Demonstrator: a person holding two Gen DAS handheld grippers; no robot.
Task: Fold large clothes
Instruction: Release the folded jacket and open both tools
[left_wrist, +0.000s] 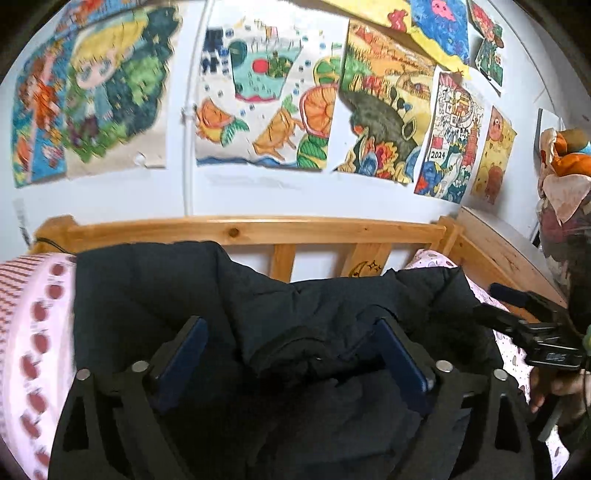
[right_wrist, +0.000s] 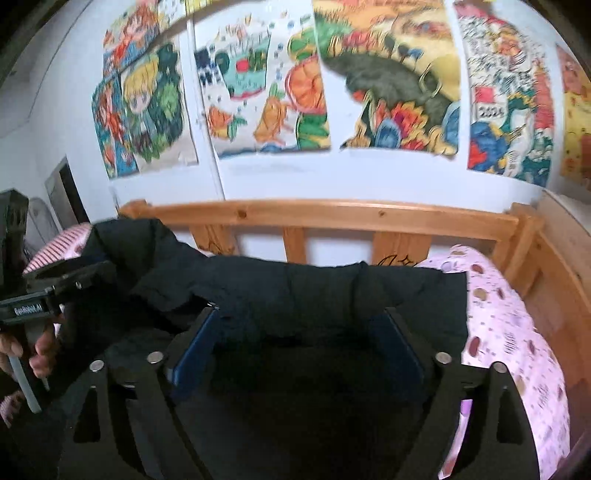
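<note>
A black padded jacket (left_wrist: 177, 291) lies in a bunched heap on the bed, its far edge up against the wooden rail. My left gripper (left_wrist: 291, 336) hangs over it, open wide, its blue pads (left_wrist: 184, 354) clear of the cloth. In the right wrist view the jacket (right_wrist: 332, 291) spreads flat across the mattress. My right gripper (right_wrist: 299, 328) is also open wide above it, with nothing pinched. Each gripper shows in the other's view: the right gripper (left_wrist: 543, 332) at the right edge, the left gripper (right_wrist: 40, 295) at the left edge with a hand (right_wrist: 40, 354) on its handle.
A wooden bed rail (left_wrist: 258, 229) runs behind the jacket, with a side board (right_wrist: 554, 280) at the right. Pink patterned bedding (right_wrist: 517, 332) lies right of the jacket and a pink pillow (left_wrist: 33, 332) left. Children's drawings (left_wrist: 258, 96) cover the white wall. Coloured fabrics (left_wrist: 565, 177) are piled at the far right.
</note>
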